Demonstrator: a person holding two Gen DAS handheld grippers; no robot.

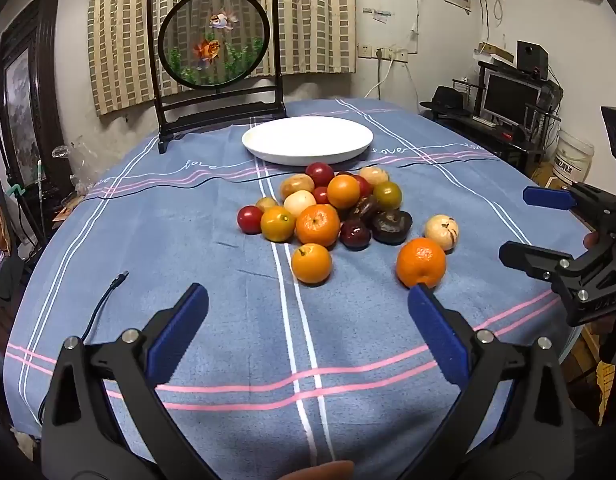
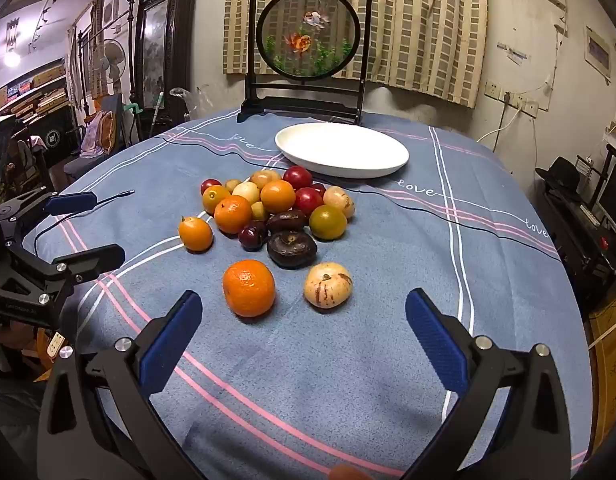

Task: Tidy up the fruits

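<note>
A pile of small fruits lies on the blue tablecloth: oranges, red and dark plums, pale and greenish ones. It shows in the right wrist view too. A white plate stands empty behind the pile, also in the right wrist view. My left gripper is open and empty, short of a loose orange. My right gripper is open and empty, just short of the same orange and a pale speckled fruit. Each gripper shows in the other's view, the right one and the left one.
A framed goldfish screen stands at the table's far edge behind the plate. A black cable lies on the cloth at the left. The round table's edge drops off at the right toward a desk with a monitor.
</note>
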